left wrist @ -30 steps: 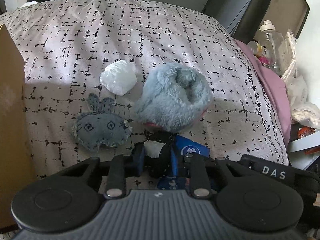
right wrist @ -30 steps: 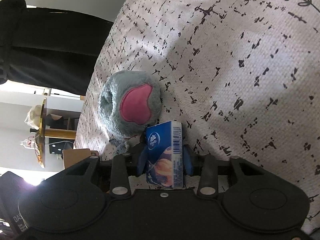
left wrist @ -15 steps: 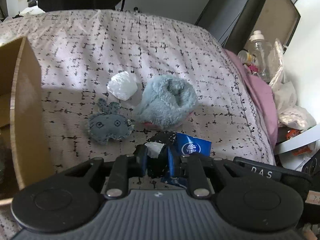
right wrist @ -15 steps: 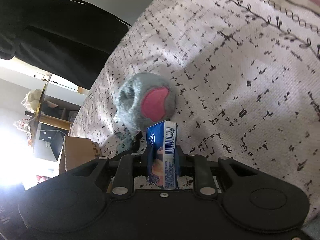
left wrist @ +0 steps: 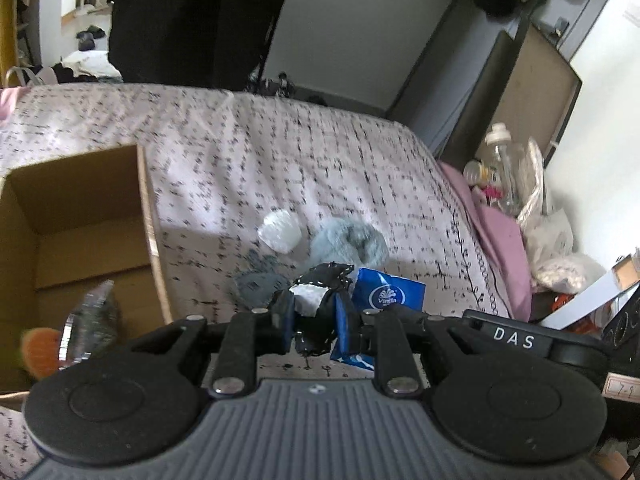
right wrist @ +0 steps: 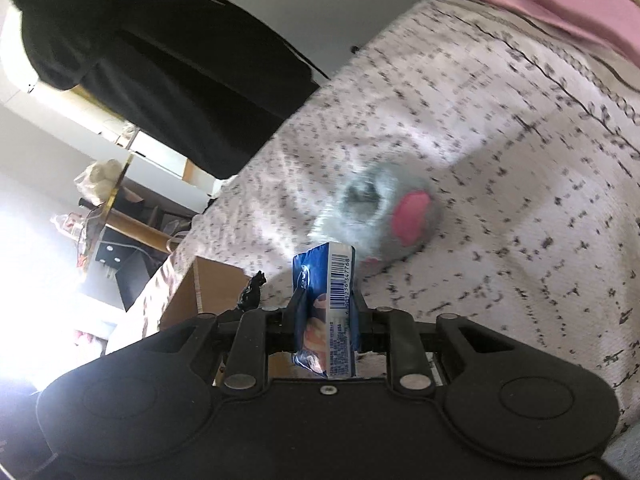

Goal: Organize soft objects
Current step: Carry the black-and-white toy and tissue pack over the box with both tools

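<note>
Holding two soft items at once, you have the left gripper (left wrist: 314,318) clamped on a small black pouch with white stitching (left wrist: 320,280), and the right gripper (right wrist: 326,316) clamped on a blue tissue pack (right wrist: 325,312); both items are lifted clear of the bedspread (left wrist: 280,152) and sit just beside each other in the left wrist view. The open cardboard box (left wrist: 80,216) stands to the left of the left gripper, on the bed, and appears to be the collection point, since a crinkled clear wrapper (left wrist: 90,320) and an orange-edged item (left wrist: 40,352) already lie in it. To complete the step well, carry each item over the box rim before you part the fingers, and release low, because both loads are light and pliable and could catch on the cardboard edge or slide off the pads. Keep the grip moderate: the tissue pack is thin glossy film over compressible paper and deforms under pressure, while the pouch is limp fabric that hangs unevenly. On the bedspread, a woven, pale cover with black dashes, three items remain near each other: a fluffy grey-blue plush (right wrist: 380,216) with a pink patch, a flat grey felt toy (left wrist: 256,280), and a crumpled white wad (left wrist: 280,232).
</note>
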Motion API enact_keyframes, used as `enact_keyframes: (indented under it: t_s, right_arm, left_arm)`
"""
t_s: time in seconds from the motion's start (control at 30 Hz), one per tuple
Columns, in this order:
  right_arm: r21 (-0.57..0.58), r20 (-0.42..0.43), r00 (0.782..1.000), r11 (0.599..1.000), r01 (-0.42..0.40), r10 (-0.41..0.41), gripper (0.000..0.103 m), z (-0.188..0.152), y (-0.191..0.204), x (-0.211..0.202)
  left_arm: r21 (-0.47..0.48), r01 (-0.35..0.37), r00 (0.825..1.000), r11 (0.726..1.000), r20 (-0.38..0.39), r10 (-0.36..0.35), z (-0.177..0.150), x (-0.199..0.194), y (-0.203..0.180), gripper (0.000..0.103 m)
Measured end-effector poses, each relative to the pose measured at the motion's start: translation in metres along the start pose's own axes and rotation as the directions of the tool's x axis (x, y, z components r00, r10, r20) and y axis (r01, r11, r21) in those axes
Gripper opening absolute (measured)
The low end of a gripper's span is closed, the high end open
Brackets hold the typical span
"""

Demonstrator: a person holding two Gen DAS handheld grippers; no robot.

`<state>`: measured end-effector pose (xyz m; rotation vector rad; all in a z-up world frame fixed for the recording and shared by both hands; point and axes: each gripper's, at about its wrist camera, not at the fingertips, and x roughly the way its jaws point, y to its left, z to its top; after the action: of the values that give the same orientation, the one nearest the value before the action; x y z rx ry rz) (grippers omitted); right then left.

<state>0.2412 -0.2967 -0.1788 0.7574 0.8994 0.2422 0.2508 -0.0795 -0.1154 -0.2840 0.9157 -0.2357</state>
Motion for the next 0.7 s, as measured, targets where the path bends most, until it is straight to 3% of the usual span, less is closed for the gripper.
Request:
enact_keyframes:
  t_s: [0.7]
  right_arm:
    - [-0.158,0.017,1.000,0.987,0.006,-0.004,0.022,-0.030,0.084,-0.002]
  left_arm:
    - [-0.120,-0.026,0.992,0.992,0.120,0.040,0.003,-0.070,0.072,0.020]
